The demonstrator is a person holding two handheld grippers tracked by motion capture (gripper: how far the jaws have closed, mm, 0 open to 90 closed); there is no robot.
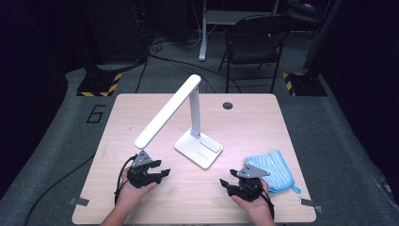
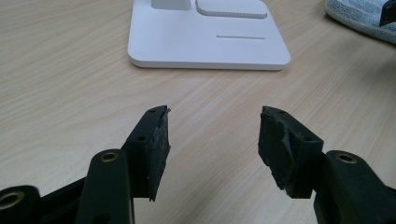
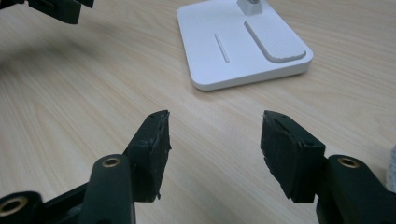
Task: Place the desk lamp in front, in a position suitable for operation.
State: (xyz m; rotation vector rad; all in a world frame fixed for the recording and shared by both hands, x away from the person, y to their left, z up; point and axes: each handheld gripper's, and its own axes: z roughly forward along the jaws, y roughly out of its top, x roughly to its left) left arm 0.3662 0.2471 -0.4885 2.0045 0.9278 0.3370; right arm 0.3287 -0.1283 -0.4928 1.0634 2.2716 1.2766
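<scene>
The lamp (image 1: 188, 122) stands mid-counter, its white base (image 1: 198, 148) between and just beyond the two grippers, and its long head (image 1: 167, 110) slopes down toward the left gripper (image 1: 157, 175). A blue cloth (image 1: 272, 170) lies just beside the right gripper (image 1: 229, 183), on its outer side. Both grippers are held low over the counter (image 1: 141, 113) with jaws spread wide and nothing between them; in each gripper view bare wood is seen in the gap.

The work in hand is judged to be a wipe of the lamp, so the cloth would best be taken first. The right gripper should be turned toward the cloth, lowered until one jaw slides under a raised fold, and closed on a thick bunch so that the fabric is not dragged flat. The left gripper is well placed for the base to be steadied: pressure is better applied to the flat plate than to the ribbed pad (image 2: 231, 8), which may be a switch. The head should be approached gently, since its hinge may give.

The stem is cut off in both gripper views. In the left gripper view, just an edge of the cloth (image 2: 359, 16) is caught. Whether the lamp is plugged in cannot be told; no cord is made out.
</scene>
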